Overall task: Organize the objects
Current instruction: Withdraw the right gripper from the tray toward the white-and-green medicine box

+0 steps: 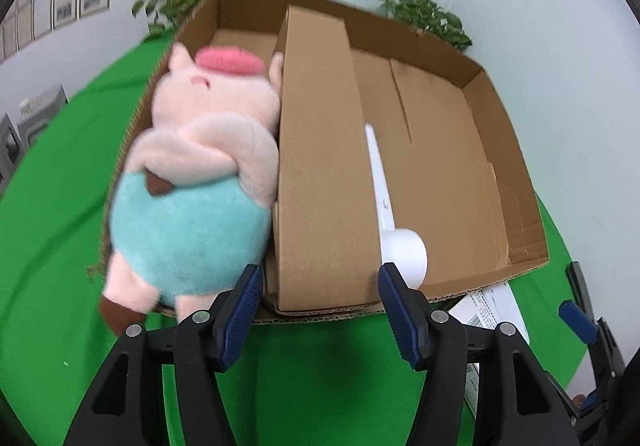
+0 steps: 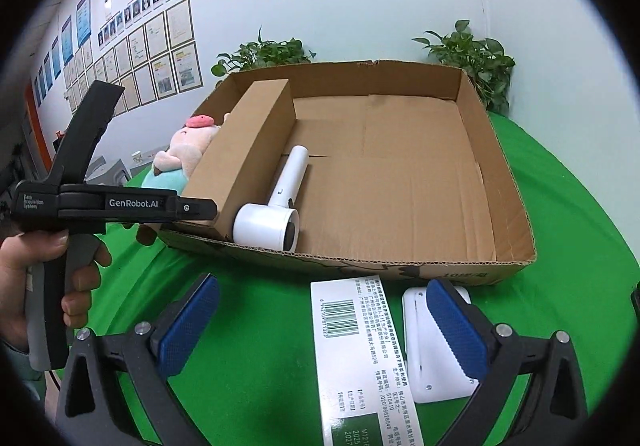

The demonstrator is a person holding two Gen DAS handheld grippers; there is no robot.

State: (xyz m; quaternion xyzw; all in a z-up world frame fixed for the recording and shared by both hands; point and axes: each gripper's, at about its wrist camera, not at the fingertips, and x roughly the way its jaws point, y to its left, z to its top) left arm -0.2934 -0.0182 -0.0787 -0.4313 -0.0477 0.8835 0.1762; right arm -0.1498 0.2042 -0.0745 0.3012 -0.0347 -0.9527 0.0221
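A shallow cardboard box [image 1: 516, 165] [image 2: 504, 173] sits on the green table, split by an upright cardboard divider [image 1: 320, 149] [image 2: 248, 141]. A pink pig plush [image 1: 192, 169] [image 2: 180, 153] in teal shorts lies in the narrow left compartment, feet hanging over the front wall. A white hair dryer [image 1: 394, 221] [image 2: 276, 209] lies in the wide compartment against the divider. My left gripper [image 1: 320, 310] is open and empty just in front of the box. My right gripper [image 2: 324, 322] is open above a white medicine carton [image 2: 360, 358] and a white flat device [image 2: 432, 350] on the table.
The table is covered in green cloth [image 2: 580, 238]. Potted plants [image 2: 472, 57] stand behind the box against a white wall. The left gripper's handle and the hand on it [image 2: 80, 213] show at the left of the right wrist view. The carton's edge shows in the left wrist view [image 1: 496, 310].
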